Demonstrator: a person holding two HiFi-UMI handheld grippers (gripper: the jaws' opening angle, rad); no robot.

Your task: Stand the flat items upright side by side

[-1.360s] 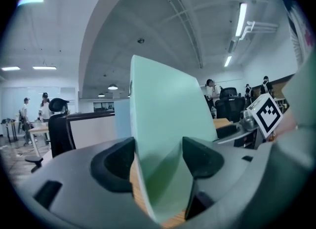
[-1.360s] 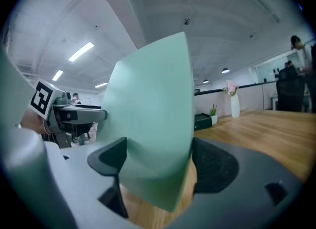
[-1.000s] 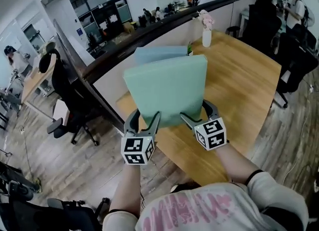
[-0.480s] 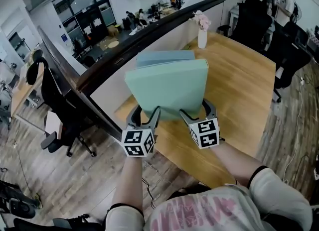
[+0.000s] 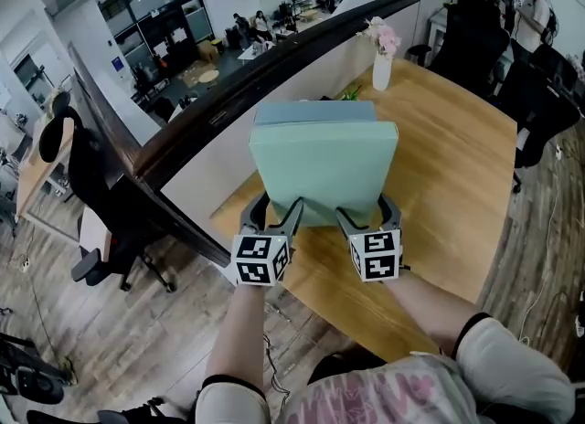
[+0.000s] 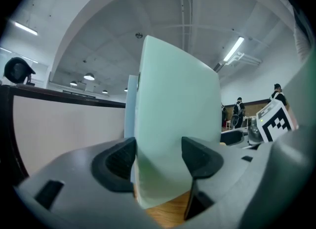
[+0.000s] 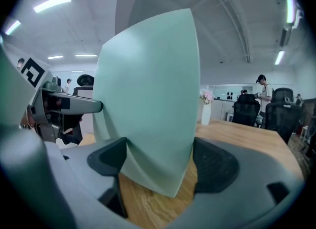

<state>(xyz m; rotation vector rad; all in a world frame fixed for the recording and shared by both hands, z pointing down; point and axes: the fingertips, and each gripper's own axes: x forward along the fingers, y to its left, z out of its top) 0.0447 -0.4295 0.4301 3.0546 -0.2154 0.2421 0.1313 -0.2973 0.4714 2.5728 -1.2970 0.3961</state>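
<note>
Mint-green and smooth-faced, a thick rectangular slab [image 5: 324, 171] is held upright at the near edge of the wooden surface [image 5: 448, 185], with a blue-grey slab [image 5: 311, 113] standing just behind it. Its lower edge is clamped by the left claw [image 5: 272, 216] and the right claw [image 5: 367, 214], pads pressed on both faces. Pink flowers [image 5: 381, 37] are held in a white vase [image 5: 380, 70] at the far end.

No word, number or brand could be read anywhere. The marker cube [image 5: 260, 260] just behind the jaws of the left gripper [image 5: 274, 214] and the marker cube [image 5: 375, 255] just behind those of the right gripper [image 5: 366, 214] bore only black-and-white square patterns, no letters. Pink print on the person's shirt [image 5: 366, 397], well behind both jaws, was cut off and illegible.
</note>
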